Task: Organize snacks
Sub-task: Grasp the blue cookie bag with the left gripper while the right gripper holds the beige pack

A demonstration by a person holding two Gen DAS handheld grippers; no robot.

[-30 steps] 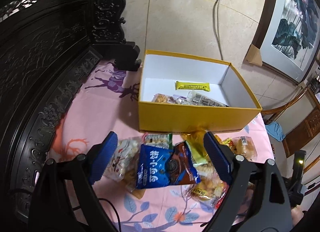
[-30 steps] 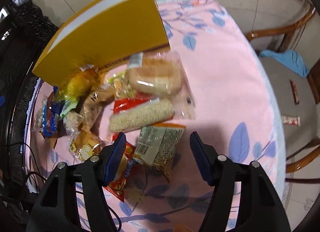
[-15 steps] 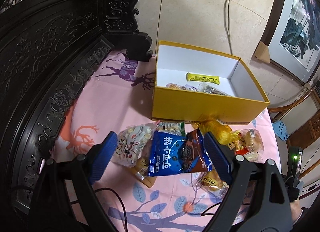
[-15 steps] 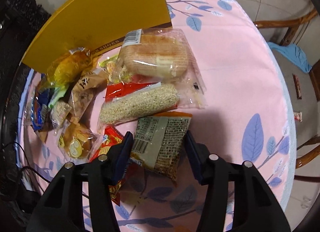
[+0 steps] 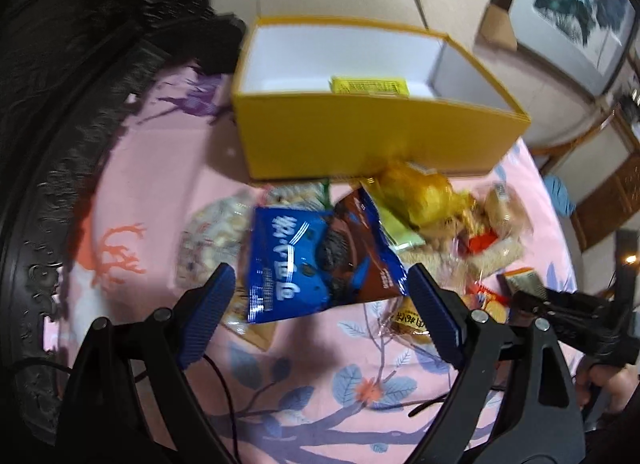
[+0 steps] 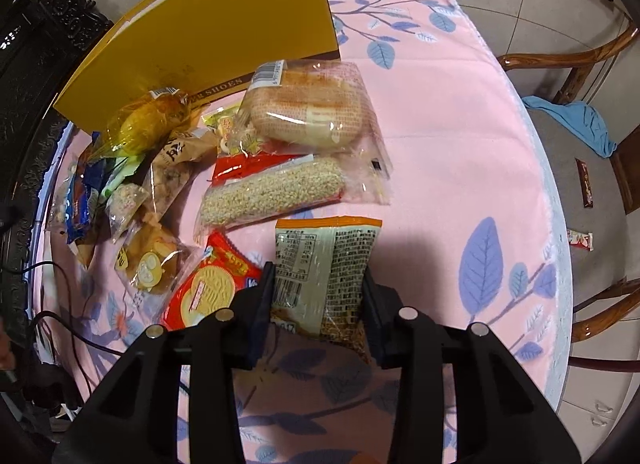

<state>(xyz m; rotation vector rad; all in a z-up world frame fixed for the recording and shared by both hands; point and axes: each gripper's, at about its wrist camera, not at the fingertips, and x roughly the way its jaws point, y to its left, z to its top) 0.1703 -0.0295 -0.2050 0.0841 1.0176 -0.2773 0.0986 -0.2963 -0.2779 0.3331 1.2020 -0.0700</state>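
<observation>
Right claw [image 6: 318, 294] pinching orange-edged packet [image 6: 326, 264] by its sides, left claw [image 5: 320, 316] spread above blue cookie bag [image 5: 316, 260].

I see bare pink tablecloth [image 6: 440, 136] open toward its right edge. Snack packets [image 6: 272, 192] crowd the left, packed against the yellow box [image 5: 360, 140], which blocks the far side.

The right gripper [image 6: 318, 296] clamps an orange-edged snack packet [image 6: 326, 264] on the pink tablecloth [image 6: 440, 136]; other snacks lie left, yellow box [image 6: 208, 40] far.
</observation>
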